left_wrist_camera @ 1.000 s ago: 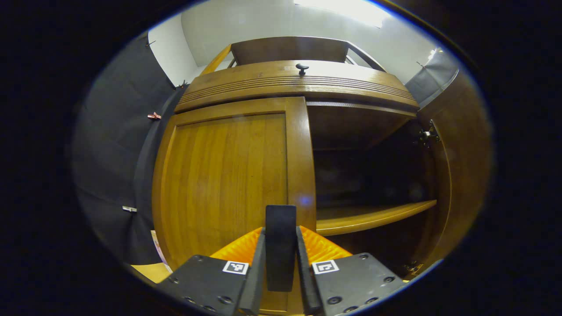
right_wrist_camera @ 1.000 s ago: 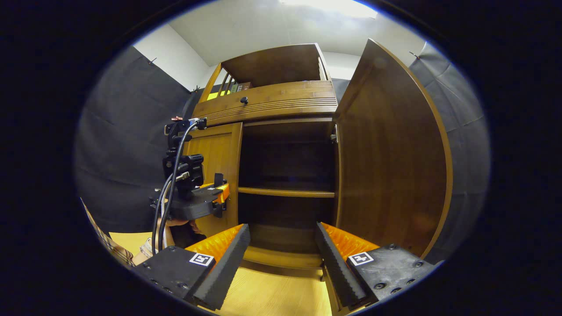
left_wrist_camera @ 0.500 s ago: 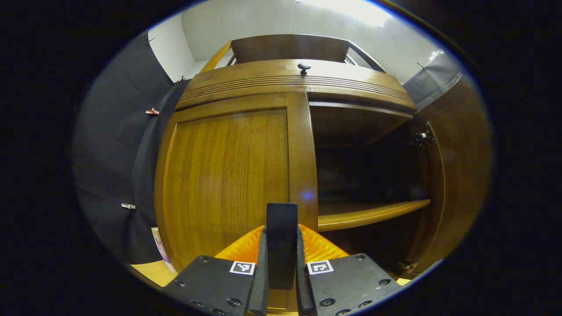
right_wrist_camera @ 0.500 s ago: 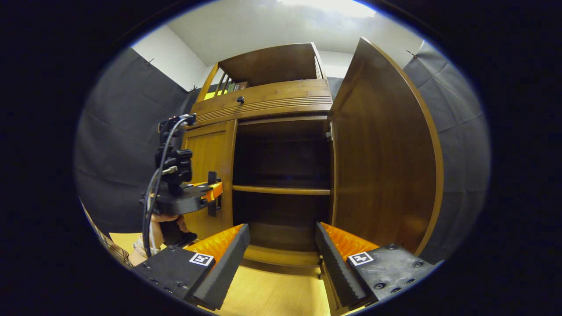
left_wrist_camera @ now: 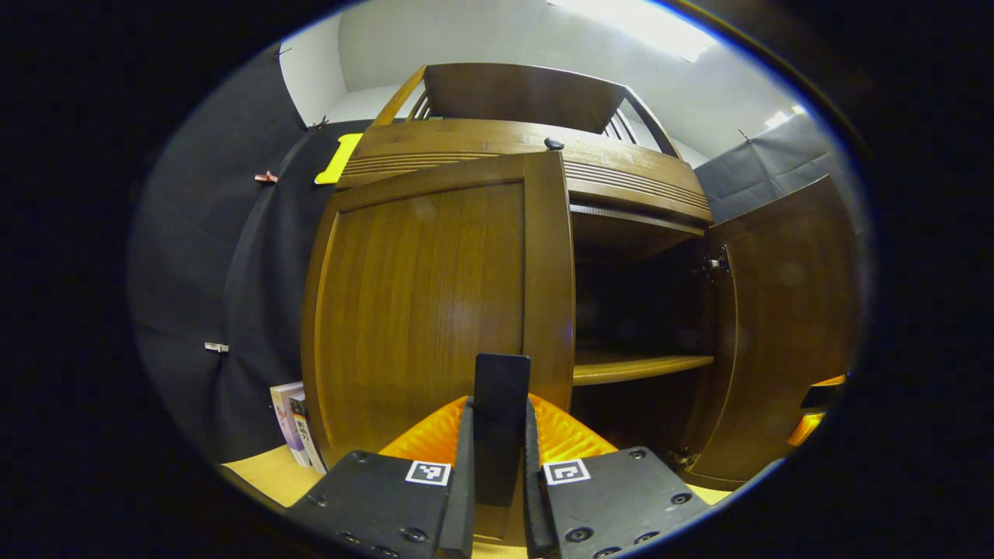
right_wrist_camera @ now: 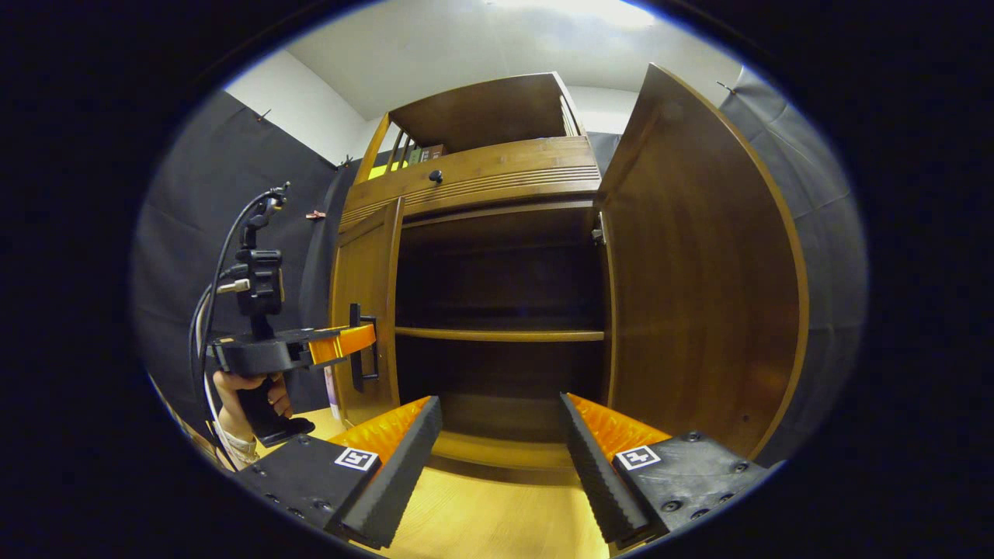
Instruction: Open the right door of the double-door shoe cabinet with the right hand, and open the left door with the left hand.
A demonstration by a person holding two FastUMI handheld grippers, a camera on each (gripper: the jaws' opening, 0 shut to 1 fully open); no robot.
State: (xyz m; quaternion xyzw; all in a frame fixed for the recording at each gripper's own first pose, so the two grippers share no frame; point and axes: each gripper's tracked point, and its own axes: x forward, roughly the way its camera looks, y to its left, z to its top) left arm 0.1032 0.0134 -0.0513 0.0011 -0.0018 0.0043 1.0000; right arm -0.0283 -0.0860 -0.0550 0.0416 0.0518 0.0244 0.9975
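Observation:
The wooden shoe cabinet's left door (left_wrist_camera: 435, 303) stands partly swung out. Its black bar handle (left_wrist_camera: 501, 384) sits between the pads of my left gripper (left_wrist_camera: 498, 407), which is shut on it. In the right gripper view, the left gripper (right_wrist_camera: 359, 340) held by a hand (right_wrist_camera: 242, 392) clamps that handle (right_wrist_camera: 356, 365) on the left door (right_wrist_camera: 363, 264). The right door (right_wrist_camera: 699, 295) stands wide open. My right gripper (right_wrist_camera: 501, 446) is open and holds nothing, low in front of the cabinet's dark inside. In the left gripper view the right door (left_wrist_camera: 780, 326) stands open at the right.
A shelf (right_wrist_camera: 497, 335) crosses the dark interior. Above the doors is a drawer front with a black knob (right_wrist_camera: 436, 176) and an upper rack. Some boxes (left_wrist_camera: 291, 423) lean by the cabinet's left side. The floor (right_wrist_camera: 481, 520) is light wood.
The left gripper has pulled back and leftward with the handle, swinging the left door from shut to partly open. The right gripper has stayed open and hardly moved.

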